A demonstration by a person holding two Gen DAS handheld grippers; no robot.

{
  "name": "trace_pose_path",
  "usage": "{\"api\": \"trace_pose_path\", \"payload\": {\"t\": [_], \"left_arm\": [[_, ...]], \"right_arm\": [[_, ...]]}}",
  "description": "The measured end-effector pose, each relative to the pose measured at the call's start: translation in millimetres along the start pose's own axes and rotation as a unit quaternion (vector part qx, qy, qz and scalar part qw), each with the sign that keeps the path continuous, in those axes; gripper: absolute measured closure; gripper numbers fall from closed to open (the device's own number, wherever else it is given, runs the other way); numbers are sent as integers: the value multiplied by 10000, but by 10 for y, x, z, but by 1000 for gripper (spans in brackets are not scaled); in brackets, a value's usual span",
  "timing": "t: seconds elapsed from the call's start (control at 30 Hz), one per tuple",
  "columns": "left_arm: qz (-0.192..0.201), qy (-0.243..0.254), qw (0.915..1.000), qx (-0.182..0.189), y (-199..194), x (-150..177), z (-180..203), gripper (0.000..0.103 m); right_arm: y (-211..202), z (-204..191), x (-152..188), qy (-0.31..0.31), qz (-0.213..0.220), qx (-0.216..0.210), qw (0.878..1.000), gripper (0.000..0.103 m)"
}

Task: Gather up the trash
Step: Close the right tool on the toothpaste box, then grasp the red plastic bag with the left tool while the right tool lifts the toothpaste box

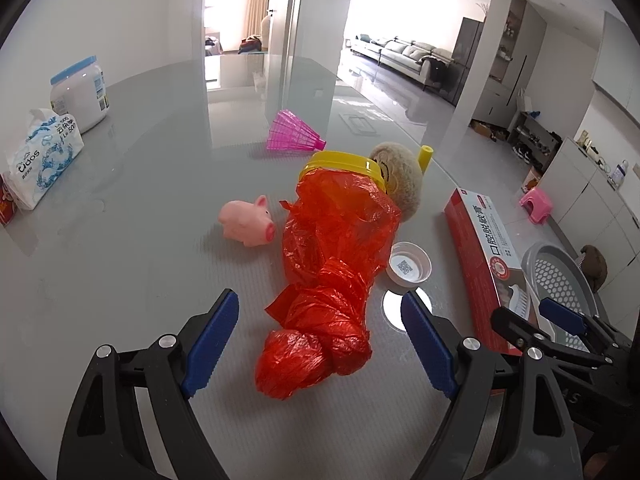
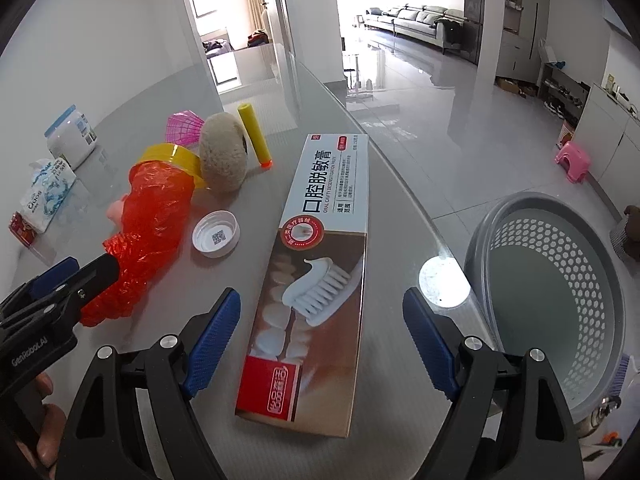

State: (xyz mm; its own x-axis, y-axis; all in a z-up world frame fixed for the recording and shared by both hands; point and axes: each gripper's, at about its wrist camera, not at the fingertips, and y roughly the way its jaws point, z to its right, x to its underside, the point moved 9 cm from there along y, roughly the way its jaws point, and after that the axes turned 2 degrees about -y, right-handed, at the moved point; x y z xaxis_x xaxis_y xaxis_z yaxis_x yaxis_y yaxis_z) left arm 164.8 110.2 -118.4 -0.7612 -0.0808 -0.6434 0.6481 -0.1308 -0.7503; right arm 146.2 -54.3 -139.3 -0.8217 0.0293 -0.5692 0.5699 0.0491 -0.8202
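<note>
- Open-plan room: glossy pale floor, grey sofa [image 2: 416,20] at 12 o'clock, pink stool [image 2: 573,162] at 2.
- Grey glass table [image 1: 140,208], round-edged.
- Grey perforated basket [image 2: 552,280] beside its edge, at 3 o'clock.
- Toothpaste box [image 2: 316,264] lies flat between the right gripper [image 2: 322,340] fingers, jaws apart.
- Red plastic bag [image 1: 332,276] lies at 12 o'clock from the left gripper [image 1: 320,344], jaws apart, untouched.
- White cap [image 1: 409,267] touches the table, just beside the bag.

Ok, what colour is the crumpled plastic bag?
Red-orange; the plastic bag shows best in the left wrist view.

"口腔脱敏膏" on toothpaste box [image 2: 320,264]
</note>
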Motion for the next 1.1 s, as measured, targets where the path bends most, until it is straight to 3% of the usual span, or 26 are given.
{"api": "trace_pose_path", "payload": {"t": [0.33, 0.53, 1.1], "left_arm": [[-13, 1, 10000, -44, 48, -4, 44, 22], [1, -2, 10000, -94, 55, -18, 41, 22], [30, -30, 10000, -89, 14, -32, 7, 22]], "right_arm": [[157, -48, -70, 15, -93, 207, 9997, 24], [230, -43, -49, 4, -246, 173, 9995, 49], [12, -23, -22, -14, 132, 53, 9999, 51]]}}
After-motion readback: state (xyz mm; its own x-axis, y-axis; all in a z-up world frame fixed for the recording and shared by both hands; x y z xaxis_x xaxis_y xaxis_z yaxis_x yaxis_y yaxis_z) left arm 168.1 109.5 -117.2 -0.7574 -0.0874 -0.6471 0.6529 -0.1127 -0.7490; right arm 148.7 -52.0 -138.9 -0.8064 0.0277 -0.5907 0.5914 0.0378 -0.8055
